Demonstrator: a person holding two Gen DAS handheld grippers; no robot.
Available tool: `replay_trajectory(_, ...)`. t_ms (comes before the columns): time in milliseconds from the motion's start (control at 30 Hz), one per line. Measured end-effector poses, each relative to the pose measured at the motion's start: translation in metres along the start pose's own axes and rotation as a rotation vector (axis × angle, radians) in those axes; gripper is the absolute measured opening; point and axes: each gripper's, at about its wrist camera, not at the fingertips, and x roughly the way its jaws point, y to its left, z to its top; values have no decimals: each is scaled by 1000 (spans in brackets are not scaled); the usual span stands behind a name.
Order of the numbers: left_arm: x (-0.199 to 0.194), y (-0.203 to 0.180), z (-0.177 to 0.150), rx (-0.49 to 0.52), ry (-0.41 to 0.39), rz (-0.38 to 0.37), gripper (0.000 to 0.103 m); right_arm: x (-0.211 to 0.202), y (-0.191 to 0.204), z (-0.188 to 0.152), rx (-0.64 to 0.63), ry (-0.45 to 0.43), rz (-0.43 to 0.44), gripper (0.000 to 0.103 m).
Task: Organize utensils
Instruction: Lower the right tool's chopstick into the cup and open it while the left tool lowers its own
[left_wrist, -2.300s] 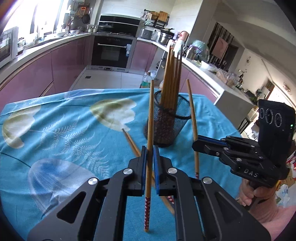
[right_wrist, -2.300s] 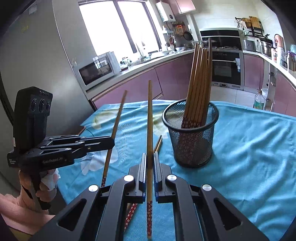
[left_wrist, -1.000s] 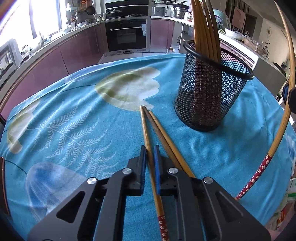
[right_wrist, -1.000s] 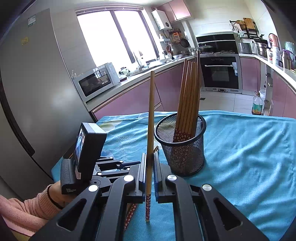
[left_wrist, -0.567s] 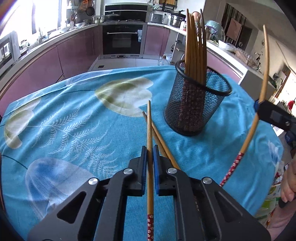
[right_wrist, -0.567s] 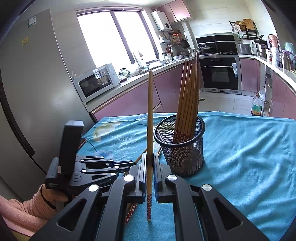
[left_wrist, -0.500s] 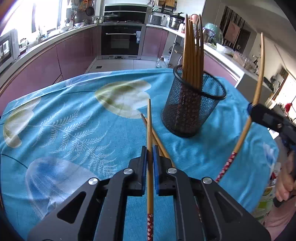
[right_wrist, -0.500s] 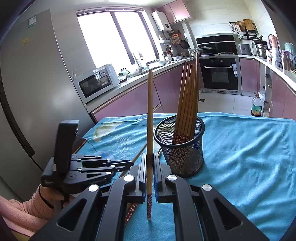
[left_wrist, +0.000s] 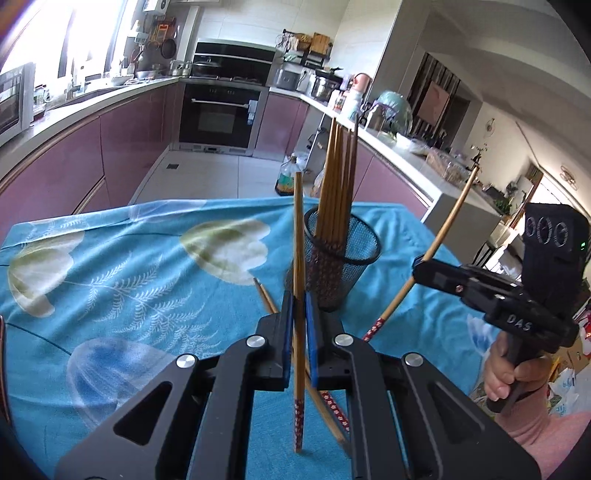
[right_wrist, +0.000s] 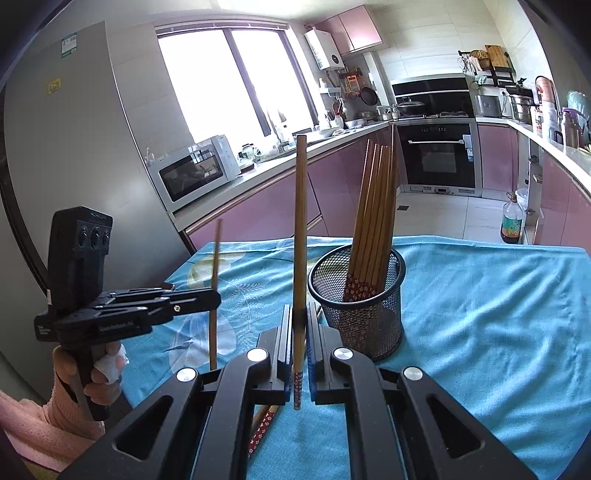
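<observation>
A black mesh cup (left_wrist: 341, 266) stands on the blue tablecloth and holds several wooden chopsticks (left_wrist: 338, 184); it also shows in the right wrist view (right_wrist: 357, 299). My left gripper (left_wrist: 299, 325) is shut on one chopstick (left_wrist: 298, 258), held upright just left of the cup. My right gripper (right_wrist: 299, 332) is shut on another chopstick (right_wrist: 300, 229), also upright, just left of the cup. Each gripper shows in the other's view, the right gripper (left_wrist: 419, 267) and the left gripper (right_wrist: 218, 297). A loose chopstick (left_wrist: 325, 402) lies on the cloth under the left gripper.
The table is covered by a blue floral cloth (left_wrist: 129, 280) whose edges drop off at the front and right. Kitchen counters, an oven (left_wrist: 221, 110) and a microwave (right_wrist: 195, 171) stand behind. A bottle (right_wrist: 511, 219) stands on the floor.
My left gripper picked a chopstick off the cloth and tilted it from lying forward to upright, moving back from the cup. My right gripper kept its chopstick upright, nearly still.
</observation>
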Motion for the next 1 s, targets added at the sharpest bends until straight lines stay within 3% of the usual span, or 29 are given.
replay_trajectory(367, -34, -5, 14, -1, -95, -44, 7, -8, 1, 10, -14, -30, -3, 6)
replay_trajectory(1000, -47, -26, 61, 39, -198, -82, 7, -33, 1, 45, -57, -127, -35, 6)
